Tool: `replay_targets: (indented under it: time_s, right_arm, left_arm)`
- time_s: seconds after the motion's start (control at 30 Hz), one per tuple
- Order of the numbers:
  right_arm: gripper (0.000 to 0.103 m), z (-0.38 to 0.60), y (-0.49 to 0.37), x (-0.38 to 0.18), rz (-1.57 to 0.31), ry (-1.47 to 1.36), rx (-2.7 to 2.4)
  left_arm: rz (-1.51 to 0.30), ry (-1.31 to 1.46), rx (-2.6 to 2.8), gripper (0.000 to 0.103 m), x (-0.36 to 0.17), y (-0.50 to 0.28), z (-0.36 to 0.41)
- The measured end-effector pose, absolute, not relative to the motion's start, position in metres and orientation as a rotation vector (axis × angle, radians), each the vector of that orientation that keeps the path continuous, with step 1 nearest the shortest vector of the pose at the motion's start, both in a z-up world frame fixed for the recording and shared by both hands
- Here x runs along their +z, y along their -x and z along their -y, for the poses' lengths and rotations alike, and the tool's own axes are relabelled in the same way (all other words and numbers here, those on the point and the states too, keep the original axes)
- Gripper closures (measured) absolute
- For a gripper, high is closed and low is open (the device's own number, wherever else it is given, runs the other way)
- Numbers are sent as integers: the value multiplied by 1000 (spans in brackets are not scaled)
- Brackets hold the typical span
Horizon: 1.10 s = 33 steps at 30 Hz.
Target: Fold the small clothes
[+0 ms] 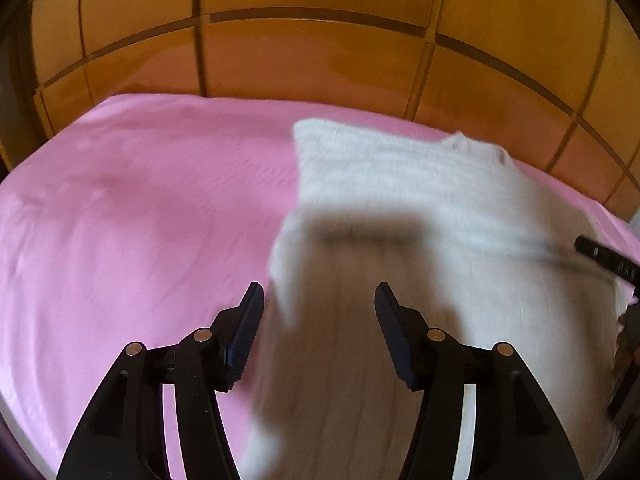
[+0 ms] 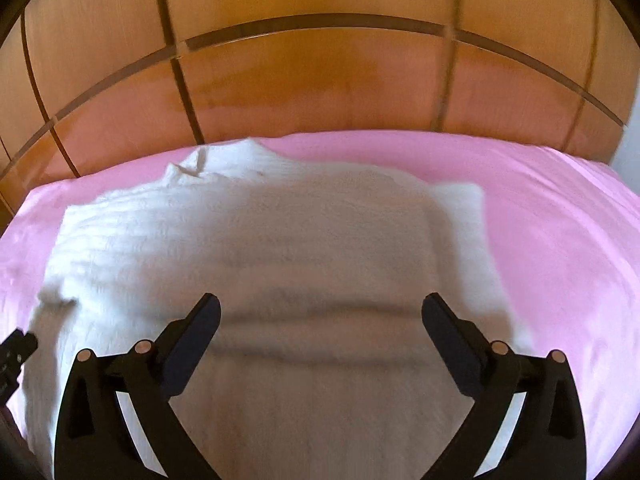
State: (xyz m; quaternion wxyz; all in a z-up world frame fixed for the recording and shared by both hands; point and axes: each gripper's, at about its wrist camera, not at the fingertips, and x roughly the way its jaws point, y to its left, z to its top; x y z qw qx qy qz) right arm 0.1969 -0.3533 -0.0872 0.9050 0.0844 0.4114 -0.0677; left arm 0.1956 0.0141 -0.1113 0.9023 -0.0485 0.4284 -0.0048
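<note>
Surface: bed with a pink fitted sheet (image 1: 120, 208), backed by an orange-brown wooden panelled headboard (image 1: 312, 60) along its far edge.

Garment: white fuzzy knit sweater (image 2: 256, 240), laid flat on the sheet. Neck opening lies toward the headboard edge, hem toward the near edge, so the long axis runs near to far. A fold or crease crosses the body between the fingers in the right wrist view. A lighter patch at the garment's right edge, probably a sleeve; motion blur makes it hard to tell.

Left gripper (image 1: 320, 300): jaws apart, nothing between them. It sits over the sweater's left border, left finger over pink sheet, right finger over knit.

Right gripper (image 2: 320, 312): jaws wide apart, empty. Both fingers hover above the lower middle of the sweater body. Contact with the fabric cannot be told.

Key relation: the sweater lies straight ahead of and beneath both grippers. The right one is centred on it; the left one is at its left edge, so the left is nearer that side seam and the right nearer the far-side sleeve patch.

Stage (judgement): garment spread, folding seemingly under way, no hold taken now.

Next move (judgement): likely a pinch on a side edge, carried across the long axis.

Risk (judgement): thick fuzzy knit may slip or bunch.
</note>
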Motion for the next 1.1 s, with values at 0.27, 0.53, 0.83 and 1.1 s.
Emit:
replay_targets:
  time_s: [0.27,0.53,0.83,1.1]
  right_arm:
    - [2,402,-94,-102,-932,-220,-218]
    - [2,406,29,-116,-1011,-412,-2]
    - [63,394,68,-126,-1095,-467,96]
    - [91,399,35,-77,-945,-585,244]
  left_arm:
    - [-948,163,-102,46,-125,-111,-42]
    - [-1032,155,-301,52,-126,-54,-57]
    - [-1106,172,-446,96,-136,-28,-55]
    - [-976,369,-546,98,-99,-38,-70]
